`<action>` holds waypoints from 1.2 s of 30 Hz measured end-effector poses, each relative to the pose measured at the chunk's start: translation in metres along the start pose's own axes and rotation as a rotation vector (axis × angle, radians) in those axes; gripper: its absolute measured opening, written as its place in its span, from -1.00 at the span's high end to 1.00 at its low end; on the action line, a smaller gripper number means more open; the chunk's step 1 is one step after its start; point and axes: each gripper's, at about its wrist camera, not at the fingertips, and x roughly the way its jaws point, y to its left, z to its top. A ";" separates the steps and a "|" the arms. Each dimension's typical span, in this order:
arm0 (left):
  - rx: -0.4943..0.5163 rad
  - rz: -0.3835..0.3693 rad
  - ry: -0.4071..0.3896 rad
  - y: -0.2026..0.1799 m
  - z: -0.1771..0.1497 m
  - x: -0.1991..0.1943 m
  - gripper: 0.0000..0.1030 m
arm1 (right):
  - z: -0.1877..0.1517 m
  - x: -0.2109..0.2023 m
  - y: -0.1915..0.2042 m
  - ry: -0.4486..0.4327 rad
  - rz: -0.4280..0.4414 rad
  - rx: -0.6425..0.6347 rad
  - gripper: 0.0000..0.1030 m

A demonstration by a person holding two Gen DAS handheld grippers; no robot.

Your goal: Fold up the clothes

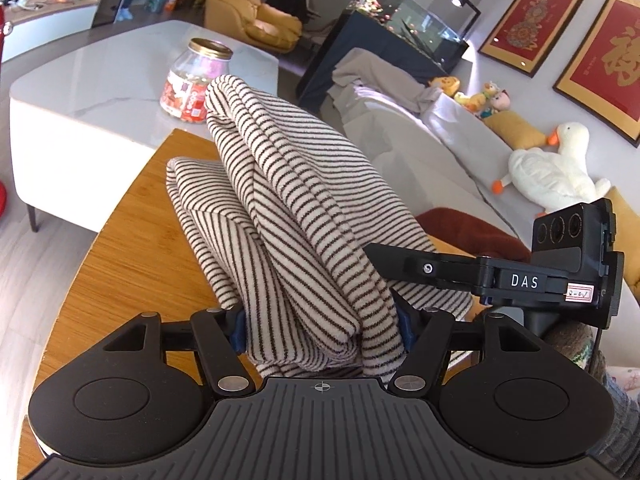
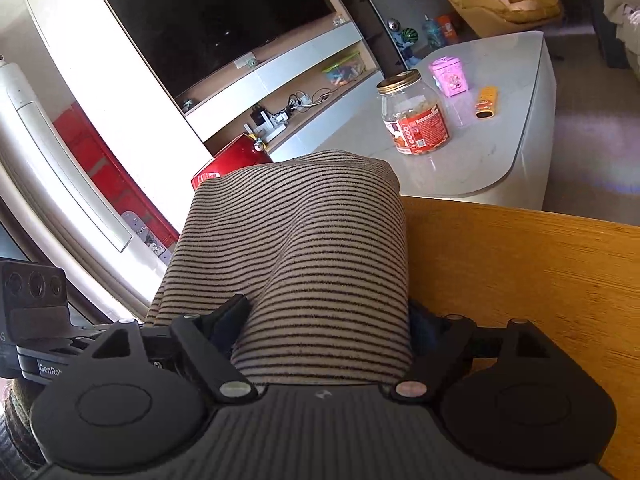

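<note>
Left tool (image 1: 320, 322): its blue-padded fingers (image 1: 237, 330) sit against both sides of a thick bunched fold of the cream knit garment with thin dark stripes (image 1: 288, 208) — clamped on it. The fold rises in a ridge away from the camera; the rest of the garment lies in a flatter layer on the round honey-coloured wooden worktop (image 1: 132, 248).

Right tool (image 2: 326, 330): jaws stand wide, filled by a broad roll of the same striped cloth (image 2: 304, 248) that arches up and away; the pads look pressed to its flanks, so it holds the cloth. In the left wrist view this right tool (image 1: 380, 254) comes in from the right, its black finger lying on the garment's edge.

Beyond the worktop — a white marble-topped low table (image 2: 500, 80) carrying a clear glass jar with gold lid and red label (image 2: 414, 118).
</note>
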 end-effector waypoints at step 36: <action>0.034 0.739 -0.134 -0.145 -0.129 -0.020 -1.00 | -0.125 -0.150 0.018 -0.049 -0.626 -0.157 -1.00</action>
